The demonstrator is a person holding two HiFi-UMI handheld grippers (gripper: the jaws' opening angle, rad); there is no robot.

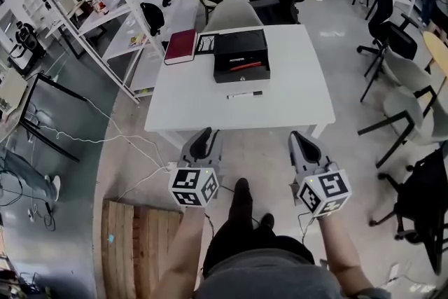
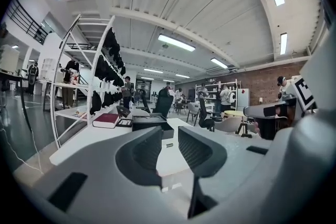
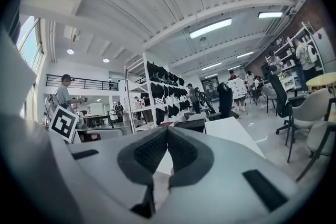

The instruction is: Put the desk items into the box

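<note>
A black open box (image 1: 241,54) stands at the far middle of the white table (image 1: 280,105), with a red pen lying inside. A black marker (image 1: 244,94) lies on the table just in front of the box. A maroon book (image 1: 180,46) and a small black item (image 1: 206,44) sit to the left of the box. My left gripper (image 1: 201,140) hangs before the table's near edge, jaws apart and empty (image 2: 169,136). My right gripper (image 1: 302,142) is beside it, jaws shut on nothing (image 3: 167,136). The left gripper view shows the box (image 2: 149,122) and book (image 2: 106,120) ahead.
A white shelf rack (image 1: 119,3) runs along the table's left side. Office chairs (image 1: 402,91) stand to the right and behind the table. A wooden pallet (image 1: 136,241) and cables (image 1: 91,140) lie on the floor at lower left. People stand far off.
</note>
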